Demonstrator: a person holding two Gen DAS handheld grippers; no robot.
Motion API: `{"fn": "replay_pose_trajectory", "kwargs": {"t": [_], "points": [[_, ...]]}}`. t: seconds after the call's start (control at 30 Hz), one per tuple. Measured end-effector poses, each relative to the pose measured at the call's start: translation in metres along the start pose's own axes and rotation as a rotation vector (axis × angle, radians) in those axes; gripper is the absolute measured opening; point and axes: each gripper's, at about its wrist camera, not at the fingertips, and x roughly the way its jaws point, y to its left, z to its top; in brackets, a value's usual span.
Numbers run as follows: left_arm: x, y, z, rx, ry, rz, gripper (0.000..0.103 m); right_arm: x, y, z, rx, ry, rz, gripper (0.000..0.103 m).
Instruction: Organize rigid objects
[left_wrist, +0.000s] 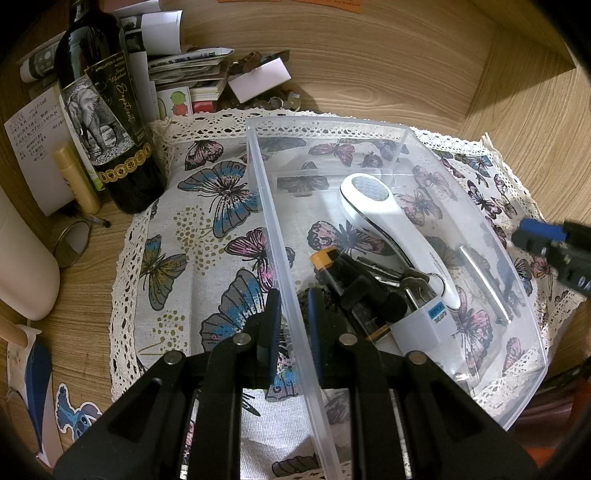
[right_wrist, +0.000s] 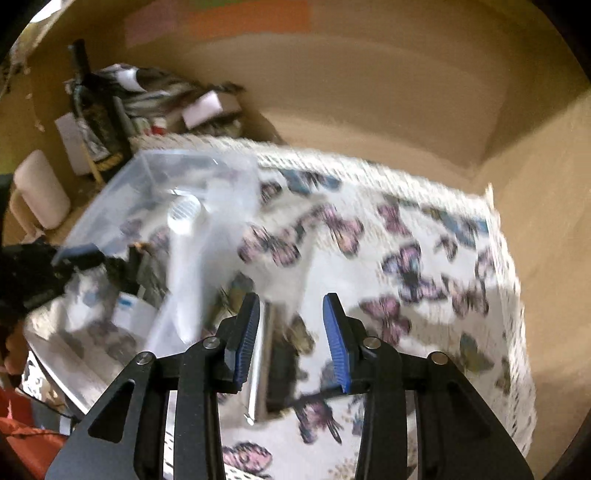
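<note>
A clear plastic bin (left_wrist: 436, 146) stands on a butterfly-print cloth (left_wrist: 207, 229). In it lie a white handheld device (left_wrist: 388, 221), a black tool with an orange cap (left_wrist: 354, 280), keys (left_wrist: 410, 282), a small white box (left_wrist: 421, 325) and a metal rod (left_wrist: 484, 280). My left gripper (left_wrist: 294, 317) is shut on the bin's left wall (left_wrist: 280, 236). My right gripper (right_wrist: 290, 332) is open and empty over the cloth (right_wrist: 388, 266) beside the bin (right_wrist: 166, 177); it shows at the right edge of the left wrist view (left_wrist: 554, 247). The metal rod (right_wrist: 260, 365) lies below its left finger; the view is blurred.
A dark wine bottle (left_wrist: 107, 110), a yellow tube (left_wrist: 75, 177), a note card (left_wrist: 35, 147) and a pile of papers and small items (left_wrist: 207, 74) stand at the back left. A white cylinder (left_wrist: 26, 266) is at the left. Wooden walls (left_wrist: 517, 92) enclose the shelf.
</note>
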Motion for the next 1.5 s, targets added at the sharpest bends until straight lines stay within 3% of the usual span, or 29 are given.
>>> {"fn": "replay_pose_trajectory", "kwargs": {"t": [0.2,0.37,0.5,0.53,0.57,0.7,1.03,1.23,1.5], "points": [[0.0,0.0,0.0,0.0,0.0,0.0,0.014,0.023,-0.006,-0.028,0.043,0.108,0.02,0.033],[0.0,0.0,-0.001,-0.001,0.002,-0.002,0.014,0.03,0.006,-0.039,0.017,0.126,0.026,0.033],[0.0,0.001,-0.001,-0.001,0.002,-0.003,0.014,0.031,0.005,-0.041,0.031,0.107,0.03,0.033],[0.0,0.0,0.0,-0.002,0.001,-0.003,0.014,0.031,0.004,-0.041,0.038,0.104,0.032,0.032],[0.0,0.001,-0.001,-0.002,0.002,-0.004,0.014,0.031,0.003,-0.041,0.038,0.099,0.022,0.024],[0.0,0.001,-0.001,-0.001,0.002,-0.003,0.014,0.028,0.002,-0.034,0.041,0.076,0.024,0.024],[0.0,0.001,-0.001,-0.003,0.001,-0.005,0.014,-0.013,0.019,0.013,-0.017,-0.102,0.032,0.024],[0.0,0.001,-0.001,-0.003,0.001,-0.006,0.014,-0.027,0.04,0.037,-0.058,-0.189,0.09,0.024],[0.0,0.001,-0.001,-0.005,0.0,-0.01,0.015,-0.02,0.079,0.051,-0.156,-0.187,0.158,0.024]]}}
